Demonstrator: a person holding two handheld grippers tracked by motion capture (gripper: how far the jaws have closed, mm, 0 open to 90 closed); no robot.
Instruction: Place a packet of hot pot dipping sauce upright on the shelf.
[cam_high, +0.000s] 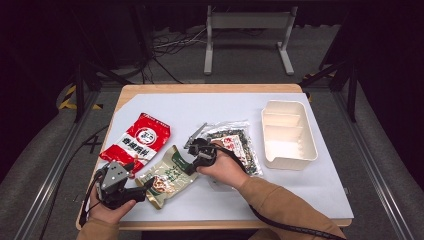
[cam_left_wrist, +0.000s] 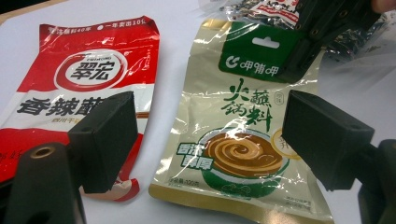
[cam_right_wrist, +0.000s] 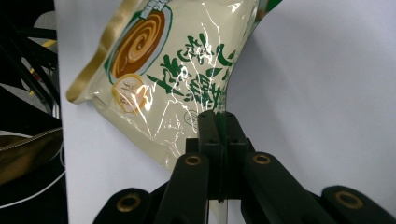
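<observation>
Right claw (cam_right_wrist: 218, 135) clamps the green header edge of a gold hot-pot seasoning pouch (cam_high: 167, 176), which lies at about 7 o'clock on the white tabletop (cam_high: 300, 190). Left claw (cam_left_wrist: 205, 135) stands wide open at the pouch's lower end, touching nothing. At 9 o'clock lies a red spice packet (cam_high: 137, 141); at 3 o'clock, a cream divided tray (cam_high: 288, 134). With only a thin, glossy edge pinched, the pouch may well slip free or swing on lifting.
</observation>
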